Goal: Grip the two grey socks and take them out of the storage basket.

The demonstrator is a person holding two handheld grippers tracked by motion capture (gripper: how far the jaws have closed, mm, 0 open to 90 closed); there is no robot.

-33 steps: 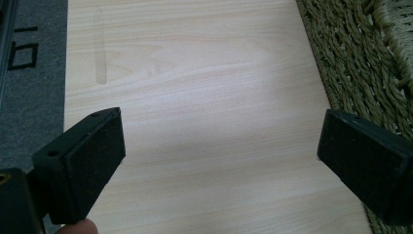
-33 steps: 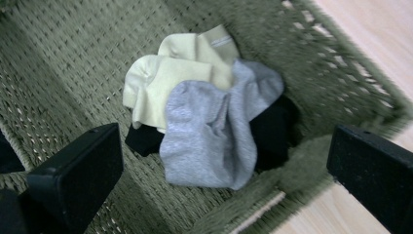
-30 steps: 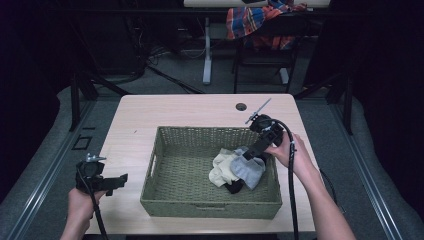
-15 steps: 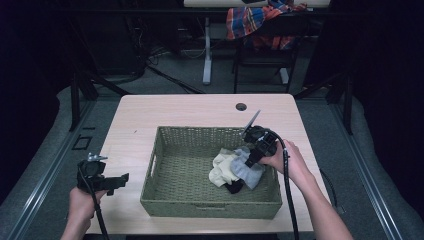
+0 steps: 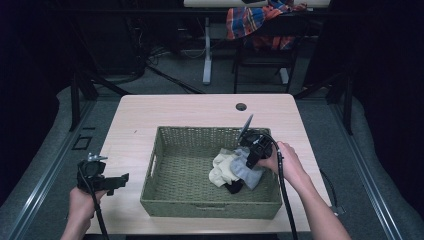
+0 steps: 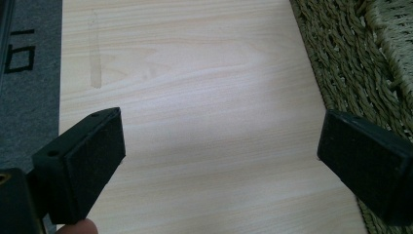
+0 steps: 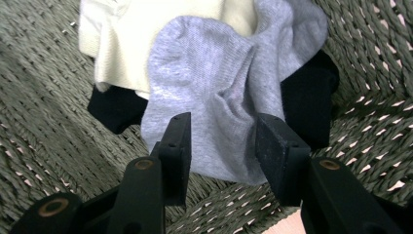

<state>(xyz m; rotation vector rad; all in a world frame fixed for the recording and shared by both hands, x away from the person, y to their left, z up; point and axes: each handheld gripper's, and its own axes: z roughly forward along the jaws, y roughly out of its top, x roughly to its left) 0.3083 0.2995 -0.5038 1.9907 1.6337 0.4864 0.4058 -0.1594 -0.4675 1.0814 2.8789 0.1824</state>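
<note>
Grey sock (image 7: 219,92) in basket (image 5: 165,200), right half, near right wall. Lying on top of a cream sock (image 7: 131,44) and a black sock (image 7: 307,97), all in one small heap.

Right tool (image 7: 221,146) down inside basket, over the grey sock. Jaws part open, one each side of a raised fold of grey cloth, not squeezing yet by the look of it. Holding nothing so far. Same tool seen from above at (image 5: 252,150), right hand (image 5: 285,162) behind it.

Left tool (image 6: 219,156) wide open, empty, over bare bench (image 6: 195,97) near front left corner, just beside basket's left wall. Seen from above at (image 5: 107,181).

Grey sock prob. soft, floppy, very light. Won't break, won't slip much. Best spot to grab: the bunched fold between the jaws, thick enough to pinch. Watch out: cream sock touching underneath, could come up too if pinch goes deep. Pinch top layer only, lift slow.
</note>
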